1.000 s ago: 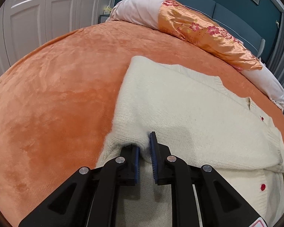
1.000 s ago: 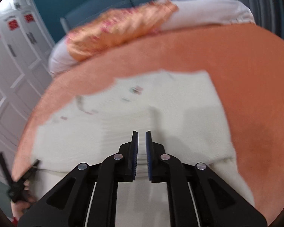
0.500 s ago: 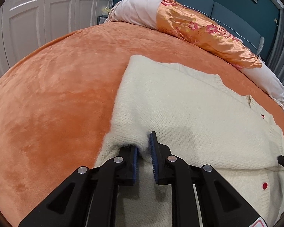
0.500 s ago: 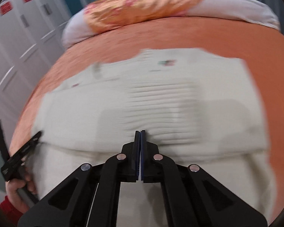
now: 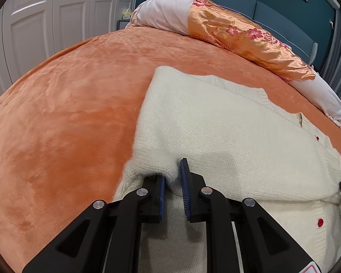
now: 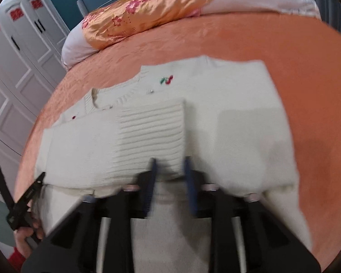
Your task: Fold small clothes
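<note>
Since half a second back the right tool (image 6: pixel 170 182) has gone from pressed tight together to visibly parted, and its jaws are opening right now — the ribbed fold of the cream cardigan (image 6: pixel 152 134) sits at the blue pads (image 6: pixel 150 188), though motion blur hides whether they touch it. Over on the other side, nothing has shifted: the left tool (image 5: pixel 173 182) stays put, pinching a bunched edge of the cardigan (image 5: pixel 216 122) between its 2 blue pads (image 5: pixel 183 186), one finger tucked under the knit. That cardigan lies spread on the orange bed cover (image 5: pixel 68 113), its lower part folded up over the body, red buttons (image 5: pixel 320 222) showing along the front and a small red and green motif (image 6: pixel 166 79) near the collar. At the head of the bed rests a long bolster — pale pink with a floral orange satin band (image 5: pixel 243 36). White panelled wardrobe doors (image 5: pixel 45 18) stand beyond the bed. In the right wrist view the person's hand (image 6: pixel 26 238) shows low at the left edge, gripping the left tool's handle, a red cuff just below it.
</note>
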The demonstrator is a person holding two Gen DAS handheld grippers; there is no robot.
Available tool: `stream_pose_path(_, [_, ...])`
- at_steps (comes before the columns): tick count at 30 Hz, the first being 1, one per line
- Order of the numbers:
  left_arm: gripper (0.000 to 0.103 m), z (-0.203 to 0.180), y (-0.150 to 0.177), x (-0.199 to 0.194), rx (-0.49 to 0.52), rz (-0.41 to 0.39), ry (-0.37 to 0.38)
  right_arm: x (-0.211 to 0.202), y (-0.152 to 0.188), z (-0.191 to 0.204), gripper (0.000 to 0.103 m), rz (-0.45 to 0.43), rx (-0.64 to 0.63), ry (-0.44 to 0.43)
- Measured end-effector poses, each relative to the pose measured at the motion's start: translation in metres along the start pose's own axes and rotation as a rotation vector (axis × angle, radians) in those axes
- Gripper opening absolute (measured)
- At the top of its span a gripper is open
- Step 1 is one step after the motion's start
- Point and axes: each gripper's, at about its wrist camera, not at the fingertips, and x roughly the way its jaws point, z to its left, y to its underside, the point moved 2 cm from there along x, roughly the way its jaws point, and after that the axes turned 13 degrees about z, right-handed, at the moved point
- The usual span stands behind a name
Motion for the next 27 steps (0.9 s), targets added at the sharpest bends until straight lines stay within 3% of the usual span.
stream_pose_path(4, [0.016,-0.001,0.000,0.000,0.002,-0.002,-0.002,-0.038,-0.004,-0.002,0.007,-0.133,-0.006,-0.033])
stream_pose_path(6, [0.016,-0.001,0.000,0.000,0.002,-0.002,-0.003,-0.028,0.000,-0.005,0.007,-0.112,-0.010,0.003])
stream_pose_path(8, [0.016,-0.002,0.000,0.001,0.002,-0.003,-0.003,0.009,0.008,-0.013,0.006,-0.035,-0.015,0.066])
stream_pose_path(10, [0.016,-0.002,0.000,0.001,0.002,-0.002,-0.004,0.017,0.015,-0.015,0.007,-0.071,-0.021,0.062])
stream_pose_path(22, [0.016,-0.004,-0.001,0.001,0.008,-0.004,-0.017,0.015,0.017,-0.014,0.006,-0.085,-0.016,0.063])
stream_pose_path(27, [0.016,-0.004,0.000,0.001,0.008,-0.005,-0.019,0.004,0.005,-0.018,0.023,-0.027,0.047,-0.028])
